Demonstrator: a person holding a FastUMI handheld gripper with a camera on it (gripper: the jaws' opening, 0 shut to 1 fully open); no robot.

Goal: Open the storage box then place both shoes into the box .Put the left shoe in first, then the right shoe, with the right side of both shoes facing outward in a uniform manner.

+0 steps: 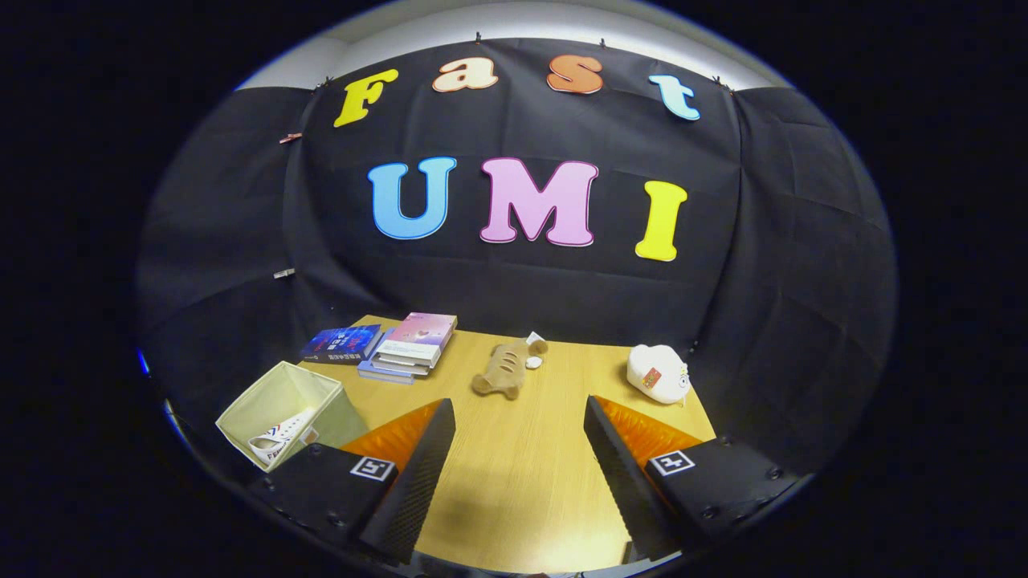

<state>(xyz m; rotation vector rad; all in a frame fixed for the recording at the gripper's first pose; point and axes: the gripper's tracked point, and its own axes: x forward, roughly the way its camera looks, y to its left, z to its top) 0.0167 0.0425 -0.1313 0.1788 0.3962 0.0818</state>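
- Hand-held gripper (518, 404): fingers spread wide with nothing between them. It is held low over the near edge of the counter (522, 490), pointing straight toward the far wall and tilted slightly down, so bare wood shows in the gap.
- Storage box (277, 389): pale fabric, standing on the near left corner of the counter, just left of the left finger. Its top is open and I see no lid or flap across it. A white item with printed stripes (283, 437) lies inside against the near wall; I cannot tell what it is.
- Tan plush piece (499, 371): lies on its side mid-counter, beyond the fingers and roughly in line with the gap.
- White plush piece (657, 373): sits at the far right, well apart from the tan one. My guess is that these two are the shoes, but their shape is too soft to confirm this or to tell left from right. Both are outside the box.
- Books (414, 343): a stack and a blue volume at the far left, beyond the box and not part of the job.
- Judgement: sort left from right before gripping. Approach low with the fingers wide, and pinch across a firm edge rather than the soft bulk. Plan the carry so the shoe's right side ends up facing outward in the box.
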